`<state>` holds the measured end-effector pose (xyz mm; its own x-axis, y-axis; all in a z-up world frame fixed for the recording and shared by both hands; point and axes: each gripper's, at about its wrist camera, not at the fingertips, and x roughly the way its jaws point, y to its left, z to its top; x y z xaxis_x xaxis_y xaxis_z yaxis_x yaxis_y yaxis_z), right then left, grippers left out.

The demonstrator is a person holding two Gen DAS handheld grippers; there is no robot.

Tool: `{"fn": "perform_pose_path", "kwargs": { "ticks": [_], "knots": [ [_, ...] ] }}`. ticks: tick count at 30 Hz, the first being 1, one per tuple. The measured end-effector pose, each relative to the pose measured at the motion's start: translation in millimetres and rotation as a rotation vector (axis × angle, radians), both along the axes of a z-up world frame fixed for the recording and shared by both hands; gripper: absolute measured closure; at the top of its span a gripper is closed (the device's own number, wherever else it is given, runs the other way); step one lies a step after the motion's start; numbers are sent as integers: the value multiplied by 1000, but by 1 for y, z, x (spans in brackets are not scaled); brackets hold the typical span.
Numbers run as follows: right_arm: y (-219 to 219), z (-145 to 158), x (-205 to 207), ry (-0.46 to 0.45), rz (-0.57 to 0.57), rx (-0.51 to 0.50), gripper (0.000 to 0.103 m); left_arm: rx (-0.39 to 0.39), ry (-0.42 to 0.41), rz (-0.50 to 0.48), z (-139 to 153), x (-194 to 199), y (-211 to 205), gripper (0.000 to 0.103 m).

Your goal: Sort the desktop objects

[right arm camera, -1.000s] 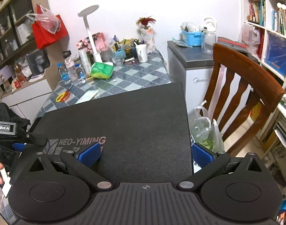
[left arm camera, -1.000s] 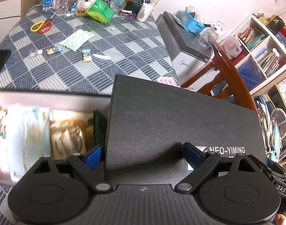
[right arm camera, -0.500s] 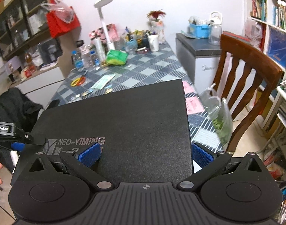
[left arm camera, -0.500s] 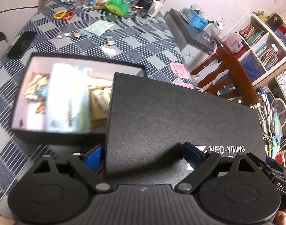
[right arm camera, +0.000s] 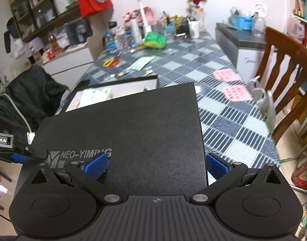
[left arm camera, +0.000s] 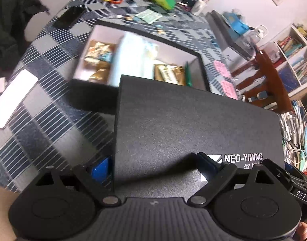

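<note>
Lid (left arm camera: 193,124) of the black gift box, printed NEO-YIMING, now hangs in the air between the two tools and well short of the box (left arm camera: 87,98) it belongs to, whereas a second ago it sat low and close over the open tray and hid most of it. Over that second the whole interior has come into sight in the left wrist view and the checked tablecloth (left arm camera: 52,124) shows under the lid's near edge, so the lid has been lifted up and drawn back toward the person. I read this as either a re-aim before closing or a removal; the pictures do not settle which. The left gripper (left arm camera: 153,166) has one blue pad on the lid's left side wall and the other on its top near the logo, clamped on that corner. The right gripper (right arm camera: 155,164) pinches the opposite end the same way, with one pad on top by the lettering and one on the right side wall. Inside the box, which rests on the tablecloth, lie gold and brown snack packets (left arm camera: 167,73) at both ends, a pale blurred tissue pack (left arm camera: 133,60) across the middle, and a green pen (left arm camera: 188,74) against the right wall. Outside it, scissors (right arm camera: 111,61), a green pouch (right arm camera: 155,39) and small wrappers (right arm camera: 148,71) are still unsorted on the table.
</note>
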<state>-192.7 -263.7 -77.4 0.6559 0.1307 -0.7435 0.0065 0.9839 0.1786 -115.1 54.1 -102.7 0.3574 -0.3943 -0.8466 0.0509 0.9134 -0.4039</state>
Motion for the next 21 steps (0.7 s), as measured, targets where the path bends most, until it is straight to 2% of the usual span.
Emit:
{"fn": "perform_pose_path", "kwargs": {
  "ticks": [12, 21],
  "knots": [
    [42, -26, -6, 69, 73, 15, 0, 17, 48, 56, -29, -22, 43, 0],
    [63, -69, -4, 163, 101, 34, 0, 36, 101, 66, -69, -29, 65, 0]
  ]
}}
